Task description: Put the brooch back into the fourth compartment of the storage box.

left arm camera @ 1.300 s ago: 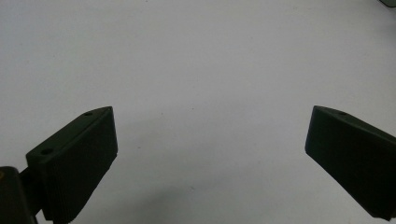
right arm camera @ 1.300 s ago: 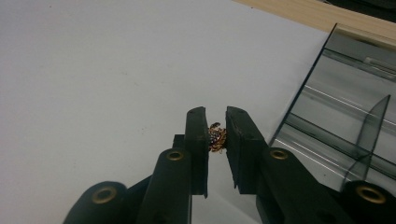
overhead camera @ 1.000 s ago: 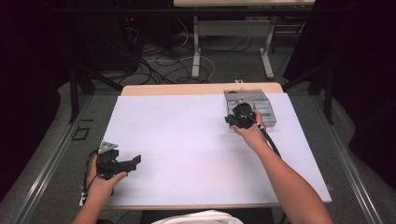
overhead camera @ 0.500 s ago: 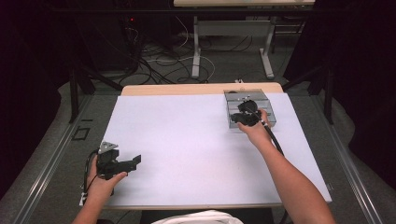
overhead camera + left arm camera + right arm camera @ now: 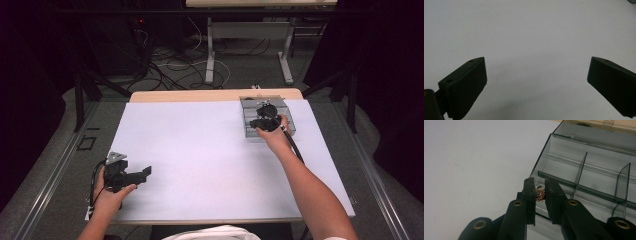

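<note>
While the right gripper [image 5: 540, 192] is at the upper right of the high view, its jaws are closed on a small gold-coloured ornament [image 5: 540, 193] with tiny coloured stones. In the right gripper view this ornament is in the middle of the frame, just above the near edge of a clear plastic organizer box [image 5: 584, 165] with thin dividers. The box lies on the white table surface [image 5: 200, 145], at its far right corner. The left gripper [image 5: 131, 176] is at the lower left of the high view, held in the person's left hand [image 5: 107, 192]. Its jaws stand wide apart over the bare white surface, and nothing is between them.
</note>
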{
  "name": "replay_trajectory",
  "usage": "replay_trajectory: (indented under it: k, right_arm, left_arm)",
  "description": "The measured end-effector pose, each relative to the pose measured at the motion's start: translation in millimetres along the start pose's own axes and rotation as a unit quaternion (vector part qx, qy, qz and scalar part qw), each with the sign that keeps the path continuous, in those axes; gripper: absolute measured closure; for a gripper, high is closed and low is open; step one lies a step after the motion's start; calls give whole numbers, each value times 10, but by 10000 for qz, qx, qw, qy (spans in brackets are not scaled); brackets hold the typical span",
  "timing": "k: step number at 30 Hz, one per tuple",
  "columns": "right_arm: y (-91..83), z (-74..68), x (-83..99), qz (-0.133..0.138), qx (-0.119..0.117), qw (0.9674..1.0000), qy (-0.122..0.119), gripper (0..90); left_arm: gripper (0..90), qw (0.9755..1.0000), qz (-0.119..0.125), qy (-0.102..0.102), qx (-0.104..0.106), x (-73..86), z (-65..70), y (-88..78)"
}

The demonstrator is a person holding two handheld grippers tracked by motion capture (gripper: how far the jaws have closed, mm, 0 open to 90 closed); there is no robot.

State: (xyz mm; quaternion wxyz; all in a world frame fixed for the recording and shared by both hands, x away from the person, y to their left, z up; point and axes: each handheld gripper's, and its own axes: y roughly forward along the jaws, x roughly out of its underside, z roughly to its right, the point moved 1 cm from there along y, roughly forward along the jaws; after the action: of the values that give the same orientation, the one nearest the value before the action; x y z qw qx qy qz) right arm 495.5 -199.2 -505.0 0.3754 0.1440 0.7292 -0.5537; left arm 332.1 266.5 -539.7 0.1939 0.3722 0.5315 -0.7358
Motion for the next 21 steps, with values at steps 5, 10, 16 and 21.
replay_trajectory:
  k: [5, 10, 16, 21]
  right_arm:
    - [43, 19, -7, -82, 49, 9999, 38, 798]
    - [90, 39, -13, -115, 30, 9999, 87, 798]
    - [142, 66, -15, -157, 66, 9997, 151, 798]
    - [192, 99, -4, -237, 112, 9995, 196, 797]
  left_arm:
    - [24, 10000, -11, 2, -4, 1, -3, 2]
    - [24, 10000, -13, 5, -5, 1, -3, 3]
    - [24, 10000, -14, 8, -7, 2, -5, 3]
    - [24, 10000, -21, 4, -3, 3, -8, 3]
